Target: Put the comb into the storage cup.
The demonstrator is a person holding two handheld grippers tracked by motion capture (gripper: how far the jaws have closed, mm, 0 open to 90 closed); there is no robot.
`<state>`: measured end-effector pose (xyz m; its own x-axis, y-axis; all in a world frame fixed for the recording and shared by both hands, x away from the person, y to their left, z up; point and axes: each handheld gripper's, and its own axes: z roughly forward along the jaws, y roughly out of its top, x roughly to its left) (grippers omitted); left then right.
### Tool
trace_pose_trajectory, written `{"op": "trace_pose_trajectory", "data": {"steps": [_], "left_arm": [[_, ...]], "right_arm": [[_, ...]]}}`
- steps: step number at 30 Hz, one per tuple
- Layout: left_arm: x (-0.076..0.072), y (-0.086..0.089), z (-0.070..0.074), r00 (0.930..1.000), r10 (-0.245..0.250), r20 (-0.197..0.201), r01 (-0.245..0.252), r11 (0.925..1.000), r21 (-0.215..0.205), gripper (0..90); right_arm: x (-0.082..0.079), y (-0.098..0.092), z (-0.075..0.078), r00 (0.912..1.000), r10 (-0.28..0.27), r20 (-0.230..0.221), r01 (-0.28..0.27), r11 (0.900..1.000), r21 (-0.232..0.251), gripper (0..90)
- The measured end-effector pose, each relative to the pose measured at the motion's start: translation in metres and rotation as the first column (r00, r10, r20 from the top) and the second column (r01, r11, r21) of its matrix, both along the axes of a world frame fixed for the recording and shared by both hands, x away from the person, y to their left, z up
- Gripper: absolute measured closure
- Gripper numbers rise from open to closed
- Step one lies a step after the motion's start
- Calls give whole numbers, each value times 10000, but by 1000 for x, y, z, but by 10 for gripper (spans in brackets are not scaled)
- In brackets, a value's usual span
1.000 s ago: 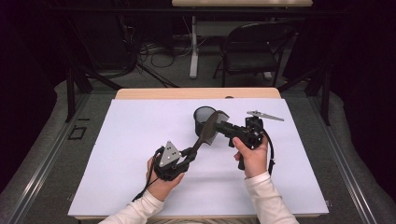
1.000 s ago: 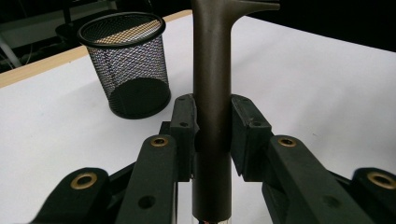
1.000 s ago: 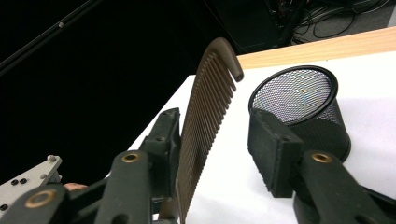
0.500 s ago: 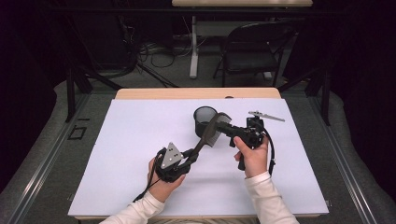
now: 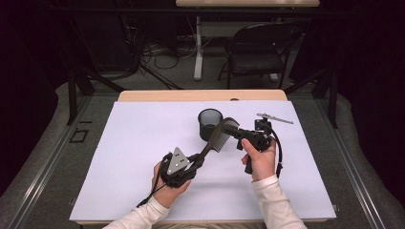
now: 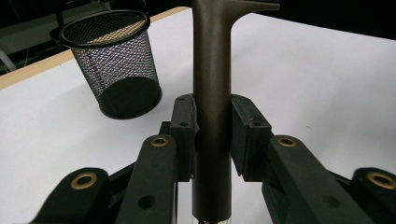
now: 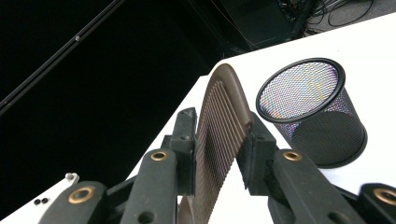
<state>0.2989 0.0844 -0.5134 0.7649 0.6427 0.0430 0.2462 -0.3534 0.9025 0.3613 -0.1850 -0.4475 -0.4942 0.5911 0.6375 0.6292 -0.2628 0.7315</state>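
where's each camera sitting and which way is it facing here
High view: above the person's side, looking forward and down on the white table; both hands, left gripper and right gripper show.
Left gripper view: rides the left gripper, looking along its jaws shut on the brown plastic comb handle.
Right gripper view: rides the right gripper; its jaws have just been closing on the comb's teeth.
Shared: comb and black wire-mesh cup.

the high view looks forward and down over the whole table (image 5: 143, 143). both gripper views sit close along their jaws, sharing the mesh cup (image 6: 112, 65) and the comb (image 7: 224, 121).
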Motion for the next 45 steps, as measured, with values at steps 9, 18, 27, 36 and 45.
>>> {"op": "trace_pose_trajectory", "data": {"steps": [9, 18, 27, 36, 45], "left_arm": [[1, 0, 0, 10000, 66, -17, -66, 10000, 1, 726], [1, 1, -1, 10000, 67, -39, -67, 10000, 3, 726], [2, 1, -1, 10000, 76, -60, -77, 10000, -22, 726], [2, 1, -2, 9999, 83, -81, -82, 10000, 9, 726], [2, 1, -3, 9999, 62, -100, -63, 10000, -14, 726]], "right_arm": [[0, -3, 0, 10000, 28, -48, -27, 9999, 122, 746], [0, -5, 0, 10000, 4, -67, -2, 9996, 274, 777], [2, -7, -1, 9999, -15, -160, 22, 9990, 442, 825], [3, -9, -4, 9993, 61, -381, -30, 9966, 818, 858], [4, -12, -6, 9976, 219, -653, -140, 9929, 1181, 872]]}}
